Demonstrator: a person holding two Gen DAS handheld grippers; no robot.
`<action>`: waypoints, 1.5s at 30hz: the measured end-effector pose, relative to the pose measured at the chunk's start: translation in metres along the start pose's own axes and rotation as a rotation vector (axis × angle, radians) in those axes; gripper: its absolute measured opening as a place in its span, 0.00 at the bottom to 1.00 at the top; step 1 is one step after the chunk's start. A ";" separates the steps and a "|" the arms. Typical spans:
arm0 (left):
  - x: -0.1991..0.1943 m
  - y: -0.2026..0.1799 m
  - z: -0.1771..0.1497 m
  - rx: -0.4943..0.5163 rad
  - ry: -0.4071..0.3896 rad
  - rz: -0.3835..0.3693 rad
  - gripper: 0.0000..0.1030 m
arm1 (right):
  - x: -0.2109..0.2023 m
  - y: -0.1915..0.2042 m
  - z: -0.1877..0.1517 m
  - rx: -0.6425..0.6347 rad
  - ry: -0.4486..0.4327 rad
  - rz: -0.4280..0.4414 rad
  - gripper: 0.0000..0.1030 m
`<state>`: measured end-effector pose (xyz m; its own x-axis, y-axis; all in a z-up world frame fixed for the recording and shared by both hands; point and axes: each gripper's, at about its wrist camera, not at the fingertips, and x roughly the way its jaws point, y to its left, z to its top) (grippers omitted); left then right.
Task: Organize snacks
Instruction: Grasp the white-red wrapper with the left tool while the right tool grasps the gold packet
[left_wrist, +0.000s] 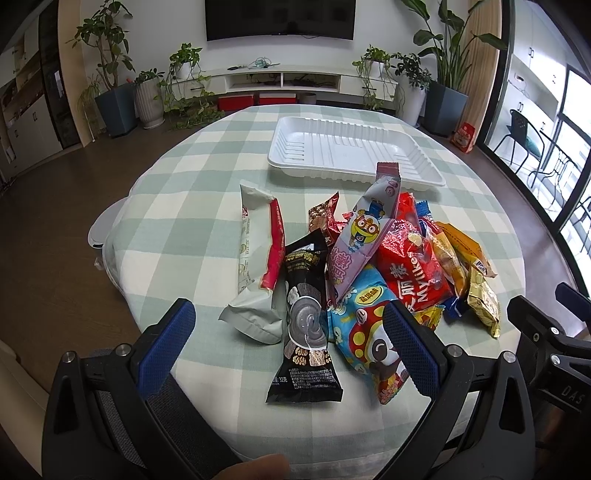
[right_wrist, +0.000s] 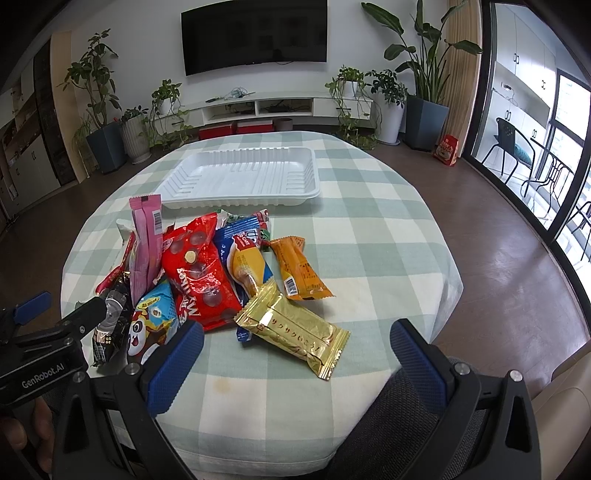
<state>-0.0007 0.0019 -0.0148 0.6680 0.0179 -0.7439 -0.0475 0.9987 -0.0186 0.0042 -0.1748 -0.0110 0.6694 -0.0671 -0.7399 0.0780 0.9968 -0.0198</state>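
My left gripper (left_wrist: 288, 343) is spread wide, its blue-padded fingers (left_wrist: 166, 347) low in the left wrist frame, nothing between them. The black snack packet with the grey swirl picture (left_wrist: 304, 325) lies flat on the green-and-white checked tablecloth (left_wrist: 177, 177), centre-low in that frame, in line with the gap. Left of it rests the white-and-red long pouch (left_wrist: 255, 258), touching the black one along its side. To the right, the blue packet with a cartoon panda and red mushroom (left_wrist: 365, 332) runs under my right-hand pad. Above it the pink-and-lilac cartoon packet (left_wrist: 365, 236) stands tilted, leaning on the shiny red Mylikes bag (left_wrist: 413, 266).

Over on the right wrist frame, my right gripper (right_wrist: 295, 354) is also wide apart and empty. Between its pads, centre-low, sits the gold foil wrapped bar (right_wrist: 295, 328), lying flat at a slant. Just above it is the orange flat sachet (right_wrist: 299, 269), and left of that the yellow-and-blue packet (right_wrist: 245, 266) against the red bag. The heap fills the left-centre of this frame.

The white ribbed plastic tray (right_wrist: 243, 177) sits upper centre, beyond the pile and holding nothing; the pink packet's top edge overlaps its near rim in the picture. My other tool shows at the left edge, with a bit of hand (right_wrist: 22, 435) lower left.
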 end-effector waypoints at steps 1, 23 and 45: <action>-0.001 -0.001 -0.002 0.013 -0.002 0.001 1.00 | 0.000 0.000 0.000 0.000 0.000 0.001 1.00; 0.011 0.078 0.039 0.059 0.057 -0.120 1.00 | 0.016 -0.040 0.006 0.085 -0.002 0.195 0.89; 0.124 0.080 0.063 0.112 0.395 -0.170 0.69 | 0.034 -0.044 0.002 0.096 0.058 0.236 0.89</action>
<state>0.1249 0.0875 -0.0670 0.3232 -0.1450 -0.9352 0.1334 0.9853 -0.1066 0.0249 -0.2212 -0.0341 0.6340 0.1726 -0.7539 -0.0043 0.9755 0.2198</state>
